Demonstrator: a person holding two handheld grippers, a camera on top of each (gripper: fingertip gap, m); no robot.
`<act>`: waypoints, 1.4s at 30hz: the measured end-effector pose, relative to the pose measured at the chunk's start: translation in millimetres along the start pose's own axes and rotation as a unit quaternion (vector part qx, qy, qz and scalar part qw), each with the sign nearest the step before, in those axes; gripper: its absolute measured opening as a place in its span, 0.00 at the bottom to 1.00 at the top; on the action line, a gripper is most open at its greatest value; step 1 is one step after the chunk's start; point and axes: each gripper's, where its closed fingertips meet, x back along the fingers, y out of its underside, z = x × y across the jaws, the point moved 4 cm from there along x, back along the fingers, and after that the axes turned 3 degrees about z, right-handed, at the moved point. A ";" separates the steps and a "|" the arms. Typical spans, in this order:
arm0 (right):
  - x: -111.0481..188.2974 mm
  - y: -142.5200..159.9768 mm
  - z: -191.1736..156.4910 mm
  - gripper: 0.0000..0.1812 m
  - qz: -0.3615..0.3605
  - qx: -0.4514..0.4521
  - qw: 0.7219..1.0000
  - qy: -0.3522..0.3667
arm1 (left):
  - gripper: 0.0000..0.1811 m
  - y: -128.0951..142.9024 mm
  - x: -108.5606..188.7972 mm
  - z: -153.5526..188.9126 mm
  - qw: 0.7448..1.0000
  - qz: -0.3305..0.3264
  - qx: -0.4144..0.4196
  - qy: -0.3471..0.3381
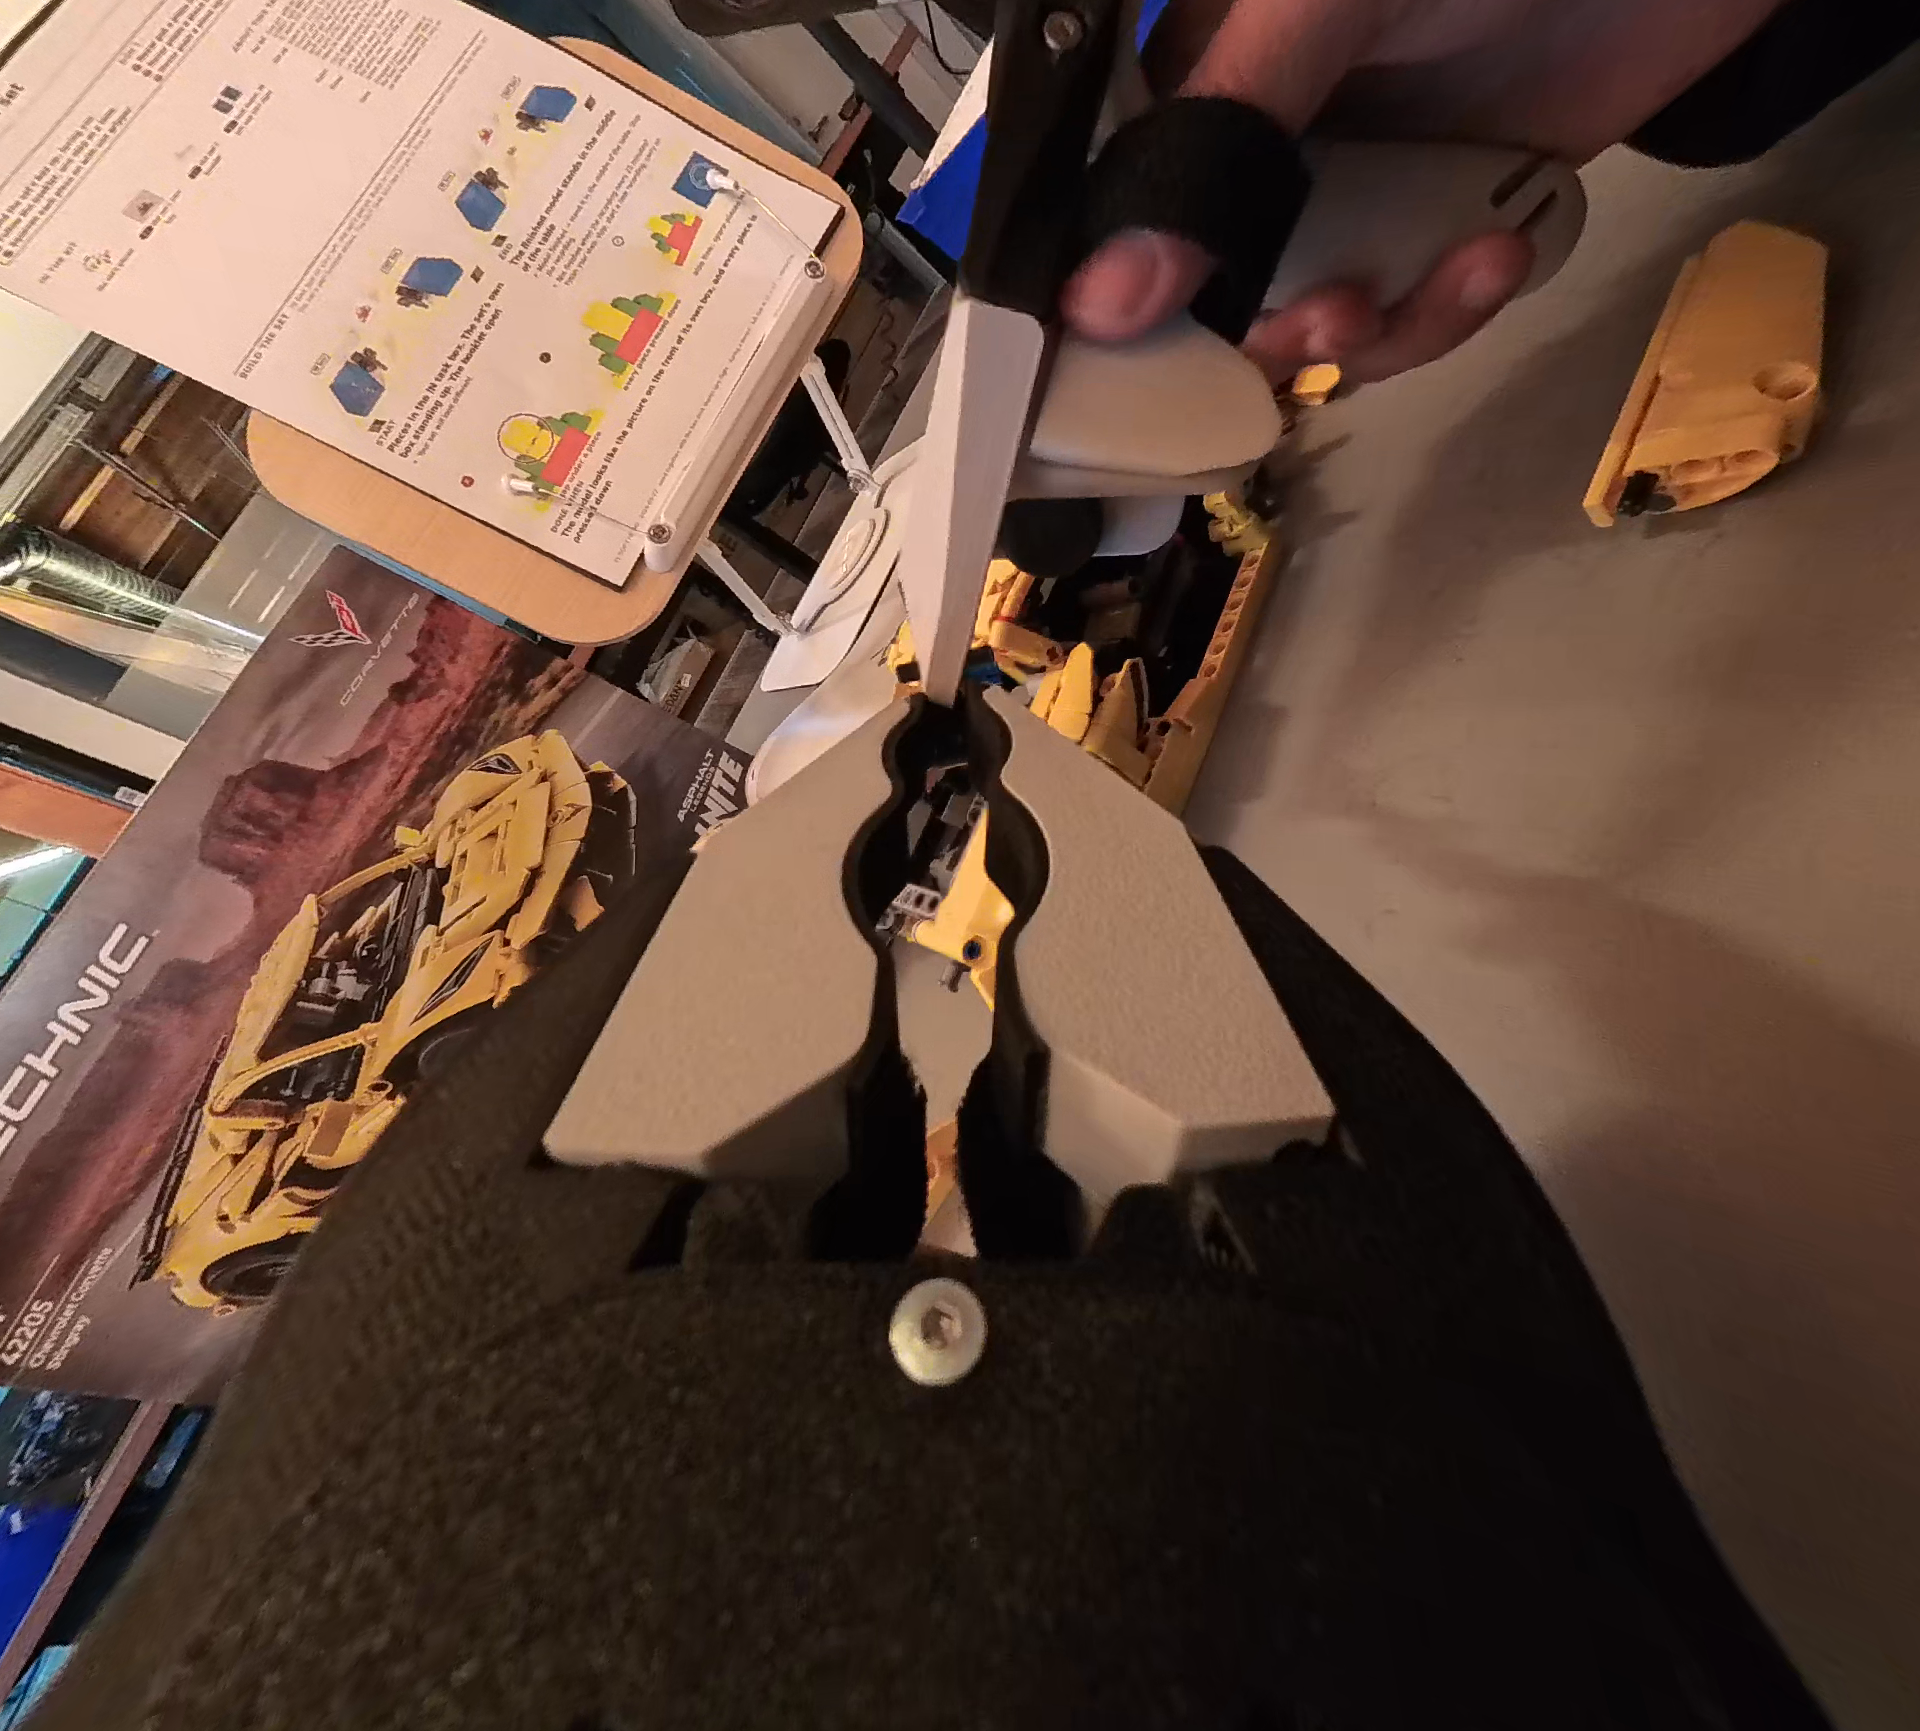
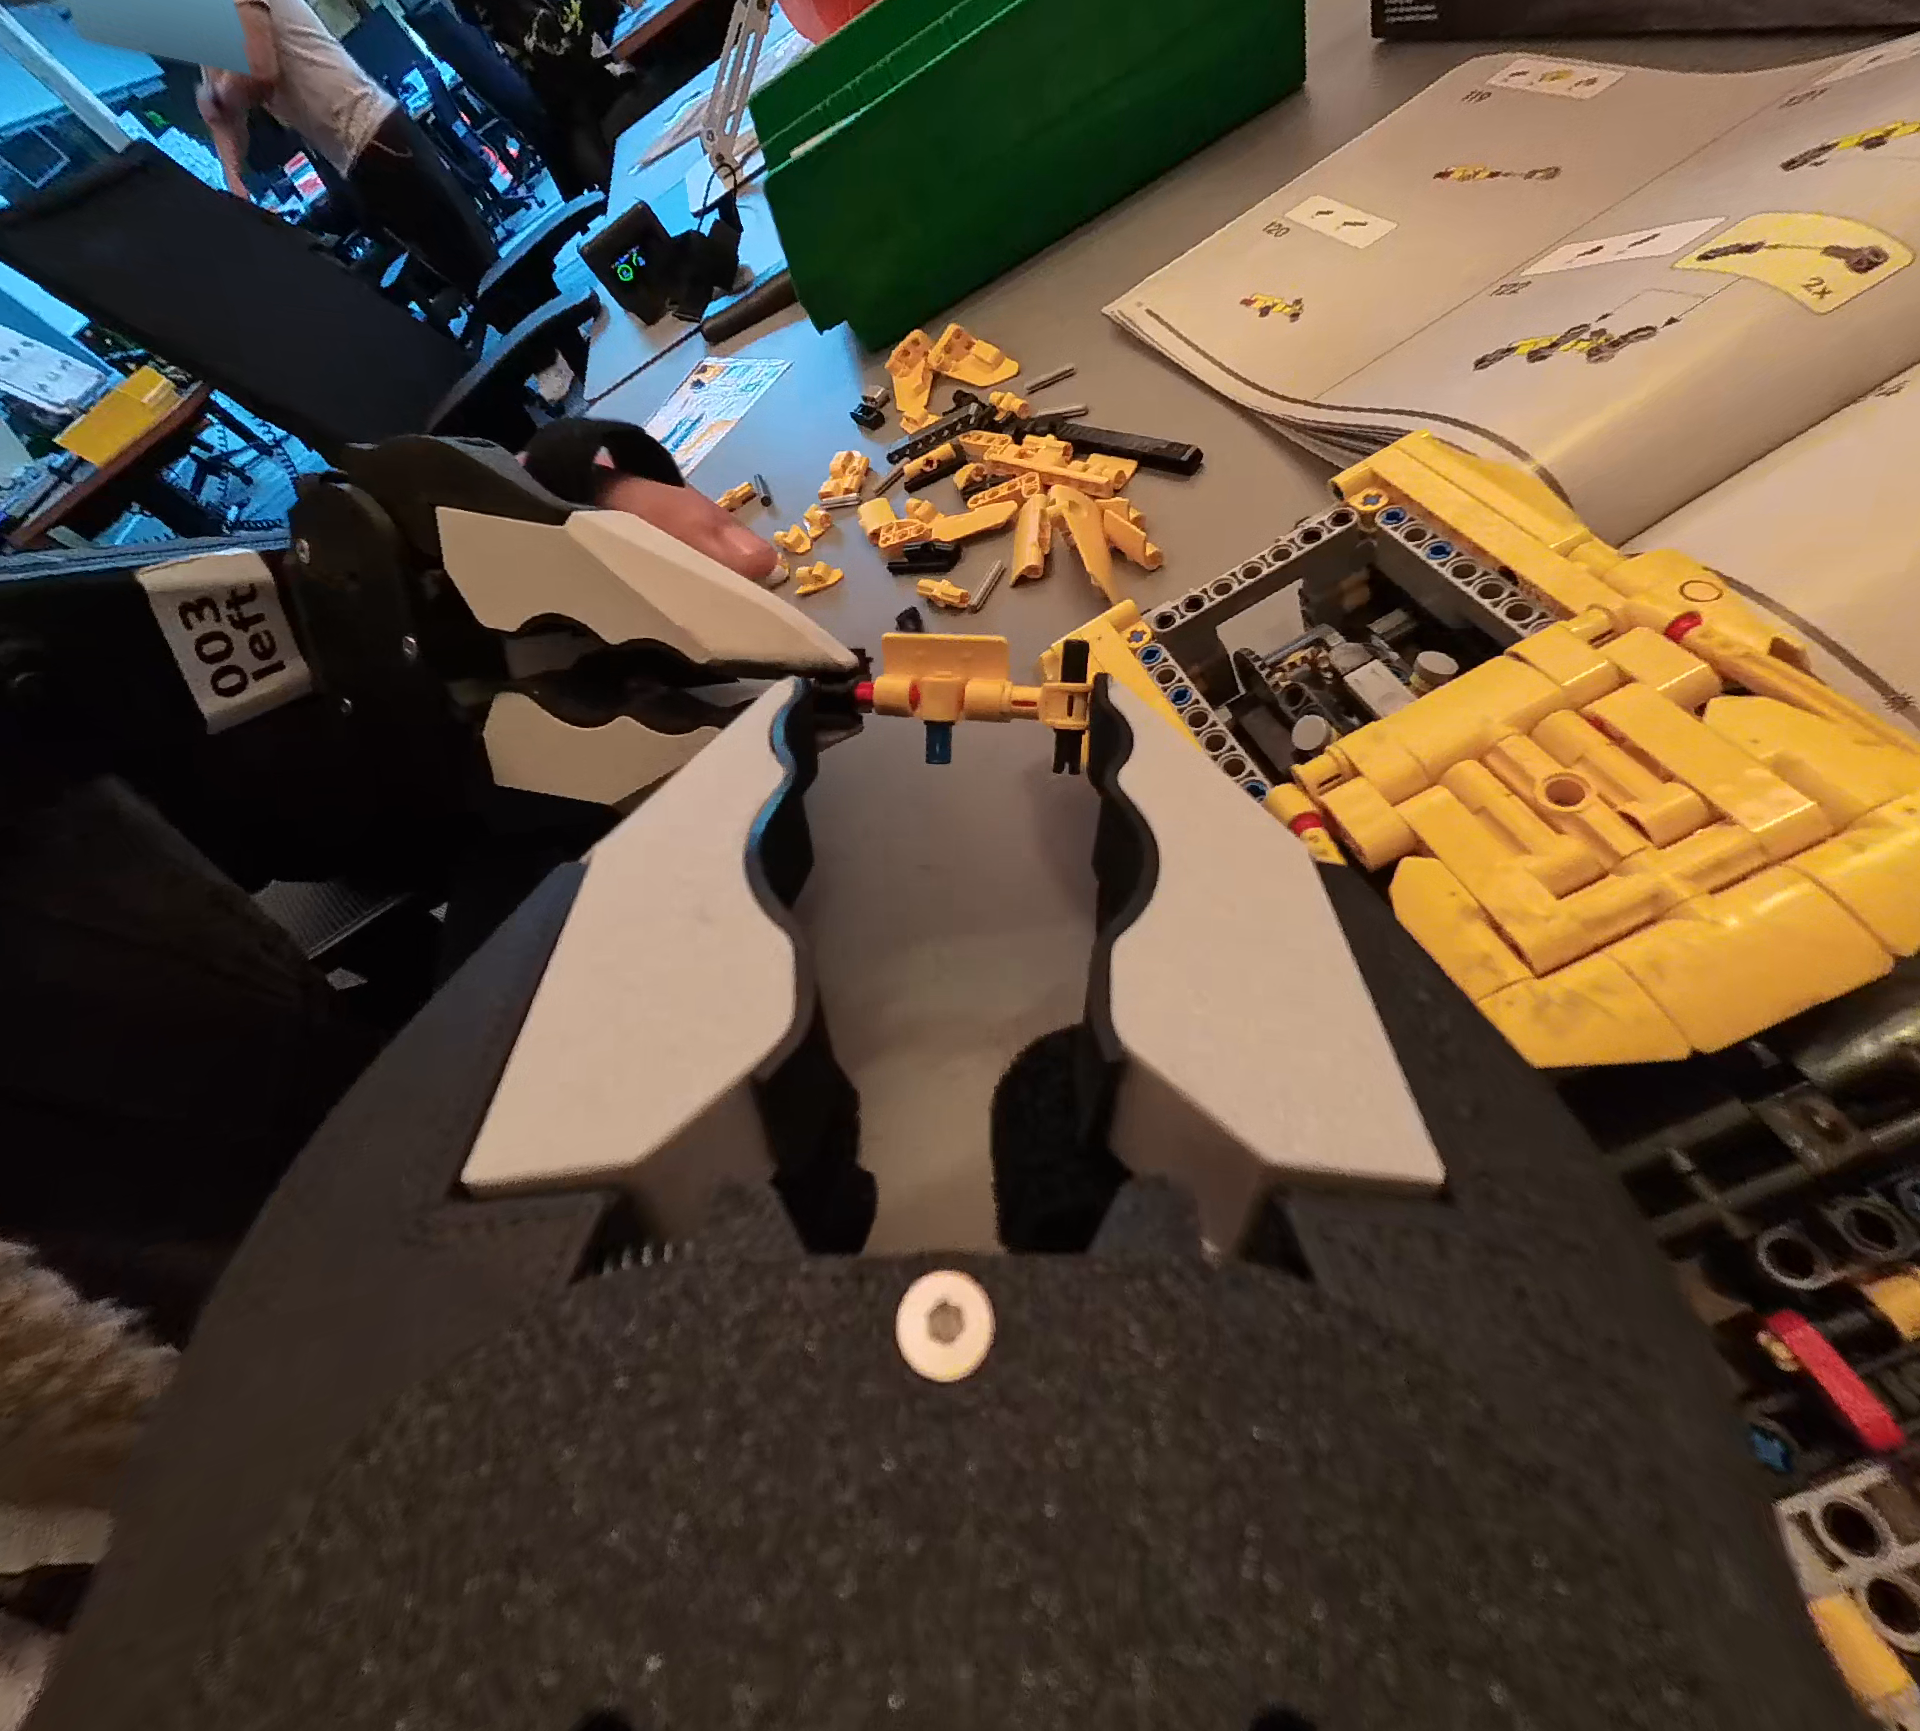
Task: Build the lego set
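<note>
A small yellow sub-assembly (image 2: 940, 689) with a red axle, a blue pin and black end pieces hangs above the grey table. My right gripper (image 2: 951, 715) spans it lengthwise, one fingertip against each end. My left gripper (image 2: 847, 668) comes in from the left, shut on the sub-assembly's black left end. In the left wrist view my left gripper (image 1: 940, 731) is nearly closed, pinching a black part at its tips, and a white finger of the right gripper (image 1: 961, 538) reaches down to the same spot. The partly built yellow car (image 2: 1558, 798) lies just right of the sub-assembly.
Loose yellow and black pieces (image 2: 997, 486) are scattered behind the sub-assembly. An open instruction booklet (image 2: 1558, 247), a green bin (image 2: 1039, 123) and the set's box (image 1: 312, 902) stand around. A yellow panel (image 1: 1714, 372) lies alone on the table. A sheet on a stand (image 1: 416, 227) is behind. My left and right fingertips are right by each other.
</note>
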 end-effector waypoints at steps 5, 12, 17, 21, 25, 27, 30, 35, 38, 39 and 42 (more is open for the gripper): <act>0.5 -1.6 -2.0 0.28 0.000 0.026 0.999 0.018 | 0.03 -0.1 0.4 -0.6 1.000 0.002 0.007 0.000; 0.6 1.3 -3.7 0.27 -0.016 -0.004 1.000 0.013 | 0.03 -1.4 1.6 0.4 1.000 0.003 0.002 0.001; 0.7 1.6 -7.1 0.25 -0.022 0.034 0.999 0.027 | 0.03 -0.5 1.6 2.0 1.000 0.002 0.004 0.007; 0.1 1.7 -6.3 0.25 -0.028 0.043 0.998 0.036 | 0.03 0.5 0.9 2.3 1.000 0.000 0.003 0.007; -1.0 -0.8 -1.6 0.26 -0.008 0.014 1.000 0.021 | 0.03 2.0 -1.6 -1.9 1.000 0.000 0.014 0.003; 0.0 -6.0 -1.3 0.26 0.013 0.024 1.000 0.013 | 0.03 1.4 -1.7 -7.6 0.999 0.009 0.036 -0.002; 12.9 -17.5 2.5 0.29 0.050 0.045 0.998 0.019 | 0.03 7.8 1.9 -18.7 0.997 0.006 0.070 -0.019; 30.9 -27.2 5.7 0.29 0.107 0.113 0.988 0.026 | 0.03 12.6 12.3 -45.8 0.961 0.066 0.268 -0.011; 32.6 -31.7 1.9 0.28 0.130 0.121 0.984 0.023 | 0.03 18.7 18.9 -59.4 0.923 0.106 0.370 0.004; 32.1 -31.6 1.1 0.28 0.134 0.119 0.984 0.021 | 0.03 20.4 20.5 -62.2 0.916 0.113 0.384 0.004; 30.6 -29.3 3.2 0.25 0.134 0.108 0.985 0.023 | 0.03 25.6 22.3 -67.8 0.905 0.119 0.407 -0.004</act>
